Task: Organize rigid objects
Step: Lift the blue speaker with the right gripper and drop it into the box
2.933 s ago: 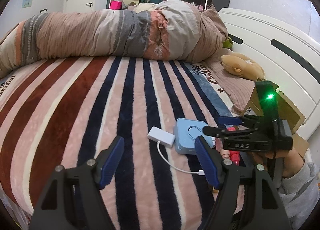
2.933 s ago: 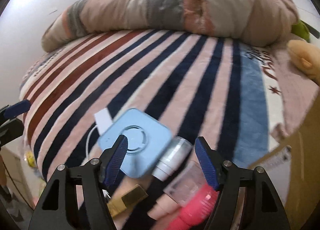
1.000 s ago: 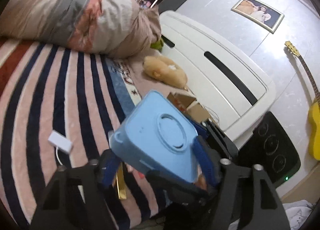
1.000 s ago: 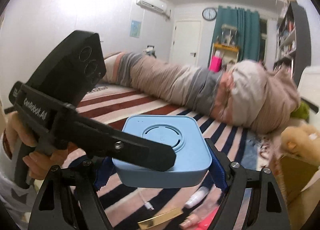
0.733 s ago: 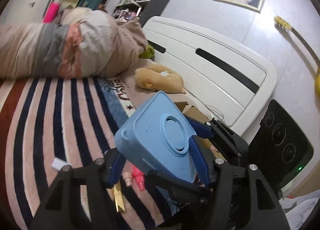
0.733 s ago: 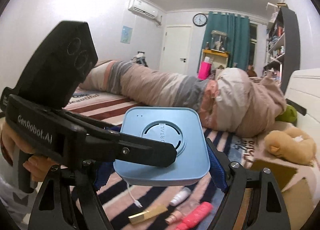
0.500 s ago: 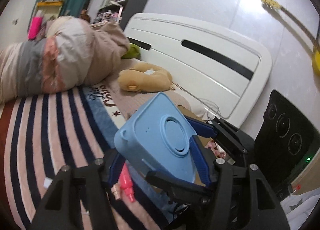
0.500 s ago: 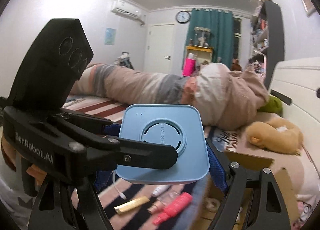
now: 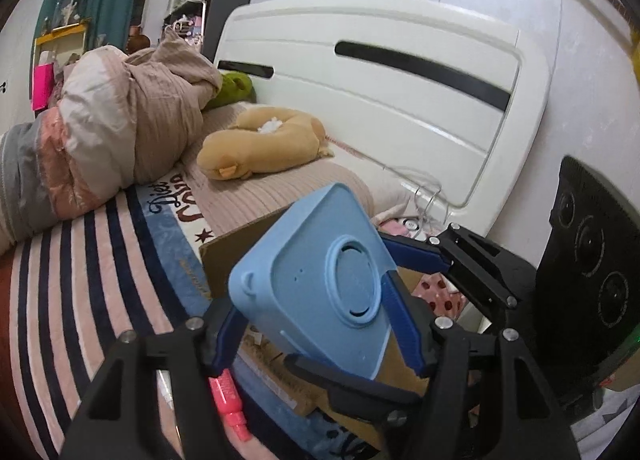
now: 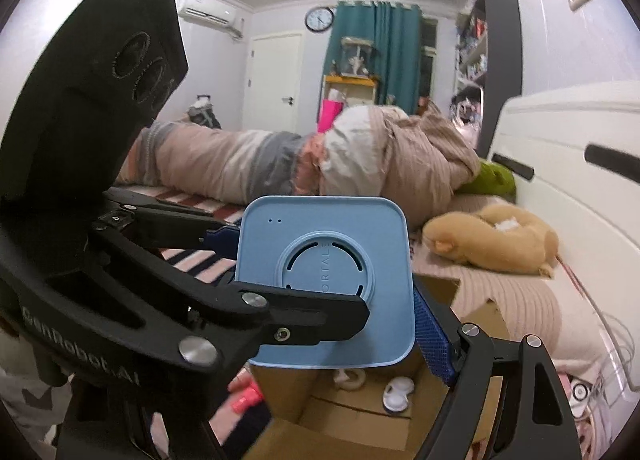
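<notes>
A light blue square device (image 9: 320,284) with a round raised ring is held in the air by both grippers at once. My left gripper (image 9: 316,324) is shut on it across two sides; my right gripper (image 10: 328,316) is shut on the same device (image 10: 324,284) across the other sides. The device hangs over an open cardboard box (image 10: 436,412) at the bed's head end; the box also shows in the left wrist view (image 9: 236,248). A pink tube (image 9: 230,404) lies on the striped blanket (image 9: 80,300) beside the box.
Small white items (image 10: 396,392) lie inside the box. A tan plush toy (image 9: 260,143) and a rolled duvet (image 9: 100,139) lie on the bed. The white headboard (image 9: 380,87) stands behind. A white cable (image 9: 424,191) runs by the pillow.
Both grippers have carried the blue device up from the blanket and toward the headboard, so it now hangs over the open cardboard box.
</notes>
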The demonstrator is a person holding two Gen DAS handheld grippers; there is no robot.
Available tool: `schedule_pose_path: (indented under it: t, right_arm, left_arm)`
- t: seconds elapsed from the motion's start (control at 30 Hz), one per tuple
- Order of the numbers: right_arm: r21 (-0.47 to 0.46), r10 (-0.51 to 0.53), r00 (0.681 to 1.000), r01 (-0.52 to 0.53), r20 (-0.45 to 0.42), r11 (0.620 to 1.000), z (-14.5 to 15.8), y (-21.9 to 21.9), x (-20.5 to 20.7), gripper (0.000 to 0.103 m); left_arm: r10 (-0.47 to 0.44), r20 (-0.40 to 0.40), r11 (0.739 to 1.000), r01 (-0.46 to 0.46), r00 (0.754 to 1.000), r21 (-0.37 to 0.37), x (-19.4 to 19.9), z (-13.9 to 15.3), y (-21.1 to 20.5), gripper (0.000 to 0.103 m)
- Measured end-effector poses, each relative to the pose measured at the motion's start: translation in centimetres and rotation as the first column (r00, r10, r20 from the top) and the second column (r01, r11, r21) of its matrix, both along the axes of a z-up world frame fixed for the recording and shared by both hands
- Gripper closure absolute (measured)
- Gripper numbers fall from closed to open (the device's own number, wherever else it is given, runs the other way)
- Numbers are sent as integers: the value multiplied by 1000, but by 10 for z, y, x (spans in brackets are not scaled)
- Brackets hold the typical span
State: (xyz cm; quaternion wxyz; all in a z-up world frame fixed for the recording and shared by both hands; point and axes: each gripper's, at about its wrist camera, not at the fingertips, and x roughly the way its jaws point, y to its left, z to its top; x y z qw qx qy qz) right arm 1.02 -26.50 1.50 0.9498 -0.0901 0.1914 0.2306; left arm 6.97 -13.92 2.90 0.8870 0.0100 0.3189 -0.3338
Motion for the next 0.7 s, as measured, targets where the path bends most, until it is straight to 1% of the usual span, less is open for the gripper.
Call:
schedule_pose_path:
  t: [0.07, 0.1, 0.13, 0.23, 0.27, 0.3, 0.33, 0.43, 0.53, 0.63, 0.7]
  right_arm:
    - [-12, -7, 999, 7, -37, 1000, -5, -6, 8, 24]
    - [-17, -6, 999, 5, -48, 1000, -9, -8, 10, 24]
    - [-23, -4, 998, 3, -57, 1000, -12, -10, 12, 24]
    - [-45, -19, 997, 15, -79, 999, -22, -14, 18, 24]
    - [-49, -26, 996, 22, -84, 999, -25, -13, 19, 24]
    - [-49, -32, 995, 28, -92, 998, -27, -13, 21, 24]
    - [-48, -38, 993, 33, -108, 998, -29, -14, 25, 24]
    - [-19, -30, 989, 28, -146, 999, -35, -19, 33, 24]
    - [-27, -31, 983, 26, -179, 999, -41, -21, 42, 24]
    - [-27, -25, 970, 19, -241, 999, -47, -22, 53, 24]
    - [-26, -22, 959, 15, -282, 1000, -51, -25, 58, 24]
  left_arm:
    - [-9, -28, 1000, 9, 1000, 10, 7, -7, -6, 40]
    - [-9, -40, 1000, 10, 999, 21, 12, -10, -9, 35]
    - [-6, -39, 999, 7, 999, 33, 15, -12, -11, 33]
    - [6, -43, 999, -5, 999, 41, 22, -17, -15, 33]
    - [9, -50, 999, -7, 999, 42, 25, -18, -16, 34]
    - [7, -55, 999, -5, 998, 40, 26, -19, -17, 47]
    - [11, -51, 999, -9, 999, 45, 28, -20, -19, 50]
    - [15, -33, 998, -13, 999, 60, 29, -20, -21, 55]
    - [15, -26, 998, -13, 1000, 69, 32, -21, -24, 59]
    - [5, -8, 992, -4, 1000, 123, 32, -26, -31, 60]
    - [-8, -12, 990, 9, 1000, 139, 32, -30, -33, 61]
